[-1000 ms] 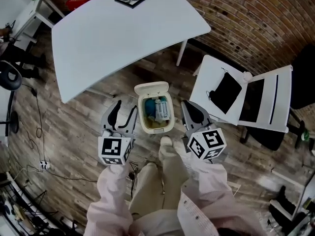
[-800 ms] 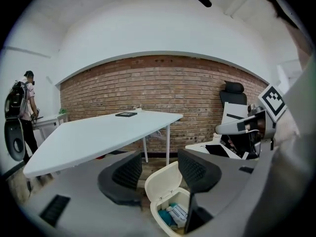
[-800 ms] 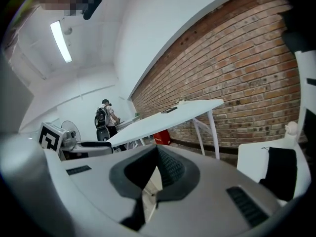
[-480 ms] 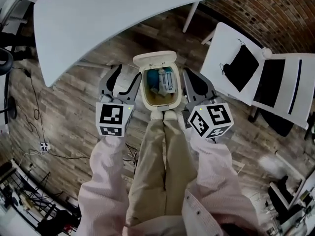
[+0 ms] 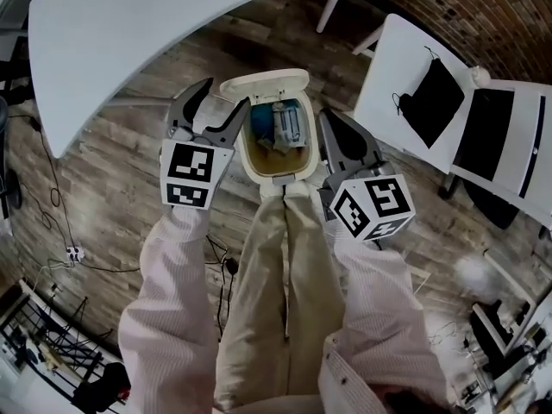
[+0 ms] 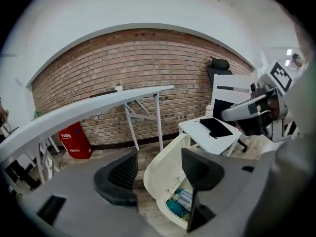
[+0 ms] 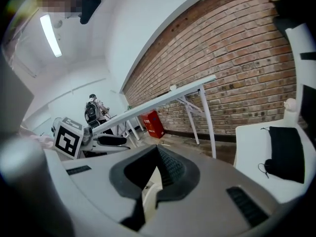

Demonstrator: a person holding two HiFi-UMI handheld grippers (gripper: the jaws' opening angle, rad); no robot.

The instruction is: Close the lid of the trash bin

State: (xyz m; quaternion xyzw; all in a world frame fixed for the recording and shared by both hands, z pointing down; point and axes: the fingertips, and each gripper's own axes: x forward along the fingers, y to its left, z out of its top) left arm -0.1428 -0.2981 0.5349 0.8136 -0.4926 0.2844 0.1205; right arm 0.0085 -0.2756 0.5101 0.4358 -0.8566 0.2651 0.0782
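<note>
One right gripper [image 5: 328, 121] — fingers [image 7: 174, 171] together — beside the open-lidded trash bin [image 5: 278, 178].

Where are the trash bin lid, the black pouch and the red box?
trash bin lid [image 5: 264, 84], head view, on its raised inner face.
black pouch [image 5: 434, 102], head view, middle of the fabric.
red box [image 6: 75, 140], left gripper view, its front face.

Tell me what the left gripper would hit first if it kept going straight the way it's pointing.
Most likely the raised lid of the trash bin. It stands dead ahead of the left gripper, framed by its opening jaws, which hold nothing. Depth is hard to judge.
</note>
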